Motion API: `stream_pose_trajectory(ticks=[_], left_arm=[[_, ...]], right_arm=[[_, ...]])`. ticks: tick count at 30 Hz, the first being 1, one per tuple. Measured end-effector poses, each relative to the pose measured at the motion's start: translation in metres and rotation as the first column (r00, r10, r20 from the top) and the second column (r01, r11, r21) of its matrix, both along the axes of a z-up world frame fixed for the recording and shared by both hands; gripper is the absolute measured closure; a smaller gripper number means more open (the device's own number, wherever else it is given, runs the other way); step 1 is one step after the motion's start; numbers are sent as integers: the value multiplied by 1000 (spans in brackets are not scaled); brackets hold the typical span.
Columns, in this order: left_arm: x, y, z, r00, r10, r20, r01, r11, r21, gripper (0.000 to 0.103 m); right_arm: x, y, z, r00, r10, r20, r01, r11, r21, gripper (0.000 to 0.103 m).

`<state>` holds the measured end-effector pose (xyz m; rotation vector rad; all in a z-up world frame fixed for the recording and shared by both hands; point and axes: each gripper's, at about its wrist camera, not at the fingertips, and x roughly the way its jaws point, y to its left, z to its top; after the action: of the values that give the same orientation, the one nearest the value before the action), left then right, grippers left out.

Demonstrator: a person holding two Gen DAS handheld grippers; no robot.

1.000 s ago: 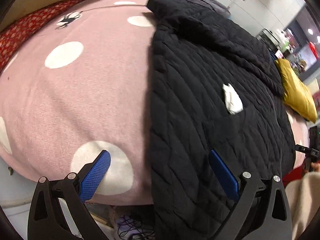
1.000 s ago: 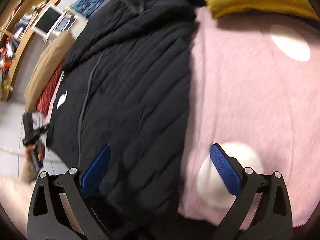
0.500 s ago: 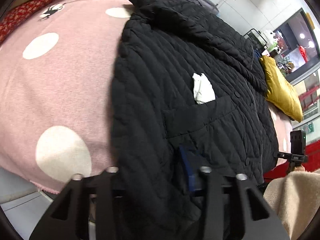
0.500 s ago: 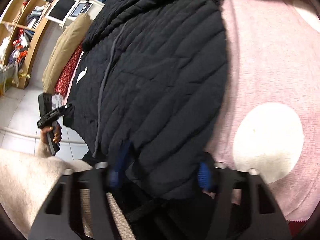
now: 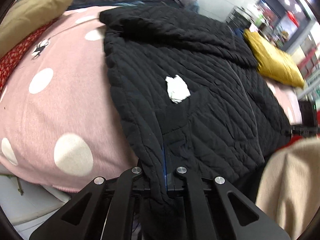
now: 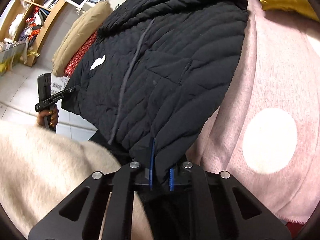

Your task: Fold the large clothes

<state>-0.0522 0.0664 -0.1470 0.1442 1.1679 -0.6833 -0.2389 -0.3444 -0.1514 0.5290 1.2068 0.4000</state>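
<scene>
Closed since a second ago, both sets of blue jaws: then spread wide over the hem, now clamped on it. Gone from the left wrist view, the white dot between the pads; in its place, bunched black fabric.

No brand or readable writing anywhere; only a crumpled white scrap [image 5: 177,89] lying on the black quilted padded jacket [image 5: 200,92], ahead of the left gripper [image 5: 163,172], and some small print on the black handle of the other tool, too small to read.

Left gripper: jaws pressed together, pinching the near hem at the jacket's left corner, a fold of cloth hanging down between the black arms. Right gripper [image 6: 161,177]: jaws nearly together, a thick roll of hem squeezed between the blue pads [image 6: 151,166].

Jacket spread flat ahead of both sets of jaws, collar at the far end, on a pink bedspread with large white dots [image 5: 50,108]. Beyond and right of the left jaws, a mustard-yellow cushion [image 5: 274,60]; beyond and left, a tan pillow [image 5: 34,14] over red patterned cloth [image 5: 12,60]. Left of the right jaws, a fuzzy cream sleeve [image 6: 40,160] and a hand [image 6: 49,118] gripping the other tool's handle.
</scene>
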Motion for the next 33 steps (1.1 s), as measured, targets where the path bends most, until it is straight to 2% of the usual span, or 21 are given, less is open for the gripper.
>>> stream_pose_trajectory(ticks=[3,5,7,11,15,17,20,24,25,28,31,33], left_arm=[[-17,4,1,998,-49,-26,49,998,29,99],[-16,10,1,999,-19,-36,19,1000,-6,99],[-7,12,7,999,2,-35,-4,998,-58,98],[10,-2,42,997,-37,64,45,990,-131,98],[46,-16,77,984,-24,176,57,980,-190,98],[69,-26,88,973,0,230,45,980,-192,98],[113,-25,97,962,40,269,15,980,-198,97],[173,-36,100,959,123,255,-66,973,-220,97],[186,-41,101,959,133,249,-76,971,-226,97],[217,-62,101,958,146,245,-92,971,-220,97],[241,-81,86,961,173,216,-137,975,-173,97],[252,-87,75,962,193,193,-164,973,-160,95]], right_arm=[[-14,-2,8,999,33,-6,-33,999,22,92],[-18,-5,7,1000,17,-20,-16,998,54,92],[-12,-7,10,1000,10,4,-10,995,102,92],[15,0,33,993,52,108,-63,994,95,92],[54,5,65,967,106,231,-112,994,16,93],[74,-2,83,949,114,294,-109,993,-35,93],[107,-33,108,924,39,379,-18,998,-60,93],[144,-92,131,889,-142,436,161,987,-7,93],[155,-109,135,877,-204,436,215,976,25,92],[180,-142,140,861,-311,403,288,950,117,92],[208,-149,138,864,-327,381,333,941,54,92],[218,-149,130,865,-348,362,357,933,43,92]])
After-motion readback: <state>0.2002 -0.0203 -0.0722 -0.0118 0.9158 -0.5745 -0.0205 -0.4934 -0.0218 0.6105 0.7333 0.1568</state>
